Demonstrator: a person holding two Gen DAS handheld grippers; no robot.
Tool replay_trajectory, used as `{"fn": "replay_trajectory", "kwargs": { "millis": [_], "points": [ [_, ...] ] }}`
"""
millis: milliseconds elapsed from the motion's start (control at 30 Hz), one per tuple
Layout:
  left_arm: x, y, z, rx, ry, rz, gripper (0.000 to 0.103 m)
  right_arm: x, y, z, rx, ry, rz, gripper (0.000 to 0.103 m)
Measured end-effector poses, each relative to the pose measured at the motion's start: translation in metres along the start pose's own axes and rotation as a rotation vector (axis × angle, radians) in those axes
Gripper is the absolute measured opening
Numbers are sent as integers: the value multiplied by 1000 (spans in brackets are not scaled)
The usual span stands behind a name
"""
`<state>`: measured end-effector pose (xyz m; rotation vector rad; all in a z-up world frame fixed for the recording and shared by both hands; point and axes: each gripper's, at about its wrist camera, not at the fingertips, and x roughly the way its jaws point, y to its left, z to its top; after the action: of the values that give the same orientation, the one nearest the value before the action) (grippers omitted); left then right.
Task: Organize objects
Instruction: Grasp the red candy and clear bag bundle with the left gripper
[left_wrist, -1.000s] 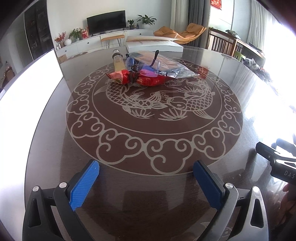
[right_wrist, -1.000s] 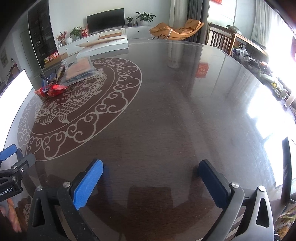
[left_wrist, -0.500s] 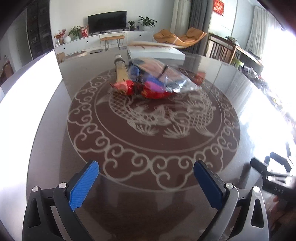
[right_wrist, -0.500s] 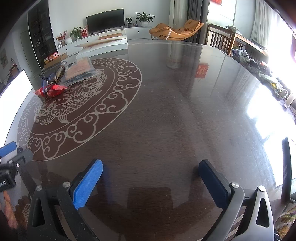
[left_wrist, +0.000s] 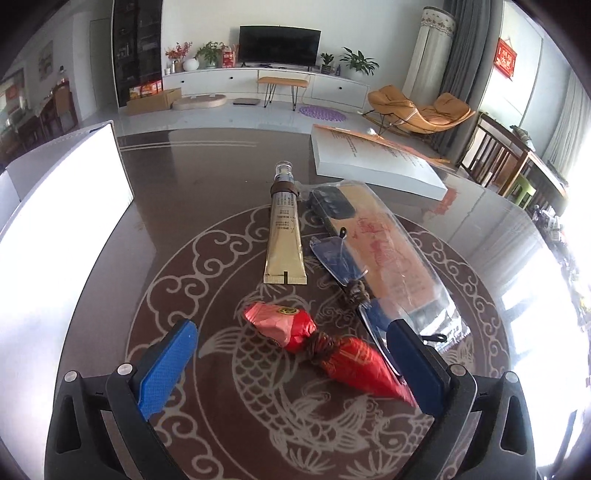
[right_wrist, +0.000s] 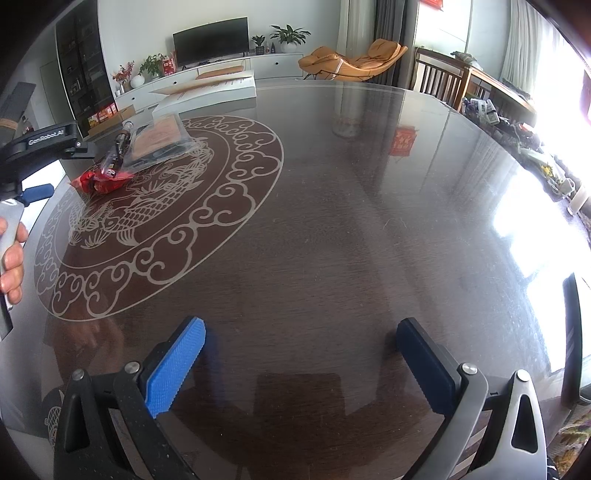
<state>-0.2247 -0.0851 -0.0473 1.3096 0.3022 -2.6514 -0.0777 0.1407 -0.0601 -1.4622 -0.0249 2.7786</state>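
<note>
Reaching is the step I am working on: I am holding the left gripper (left_wrist: 291, 365) spread wide and empty over the red wrapper (left_wrist: 325, 347), which is lying between its pads near the table (right_wrist: 351, 221) centre, with the gold tube (left_wrist: 285, 236) and the clear bag (left_wrist: 388, 254) lying just beyond it toward the far edge. I am keeping the right gripper (right_wrist: 301, 363) released too, grasping nothing, hovering over bare wood well apart from the pile. Next, I judge, I am needing to lower the left pads around the wrapper's knotted middle and close without snagging the blue pouch (left_wrist: 338, 258) beside it.
</note>
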Motion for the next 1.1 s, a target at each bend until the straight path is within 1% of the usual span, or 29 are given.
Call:
{"fn": "replay_trajectory", "kwargs": {
  "millis": [133,267,300,333,367,400,433,467,600,767,900,1067,1100],
  "points": [
    [21,-8,6,22,42,4,103,0,0,0,0,0,0,103],
    [25,-12,3,36,42,-15,103,0,0,0,0,0,0,103],
    [25,-11,0,39,37,-14,101,1,0,0,0,0,0,103],
    [24,-10,-3,44,30,-10,87,1,0,0,0,0,0,103],
    [25,-8,-7,55,34,-12,77,0,0,0,0,0,0,103],
    [24,-8,-10,72,33,7,62,1,0,0,0,0,0,103],
    [20,-8,-14,101,12,24,48,0,0,0,0,0,0,103],
    [17,-6,-17,125,5,22,49,1,0,0,0,0,0,103],
    [-1,8,-37,144,14,-22,48,1,0,0,0,0,0,103],
    [-30,30,-69,182,35,-45,48,1,0,0,0,0,0,103],
    [-49,45,-90,189,44,-64,48,1,0,0,-1,-1,0,103],
    [-60,52,-104,236,40,-62,51,1,0,0,-1,-1,0,103],
    [-60,52,-106,247,41,-53,56,1,0,0,-1,-1,0,103]
  ]
}}
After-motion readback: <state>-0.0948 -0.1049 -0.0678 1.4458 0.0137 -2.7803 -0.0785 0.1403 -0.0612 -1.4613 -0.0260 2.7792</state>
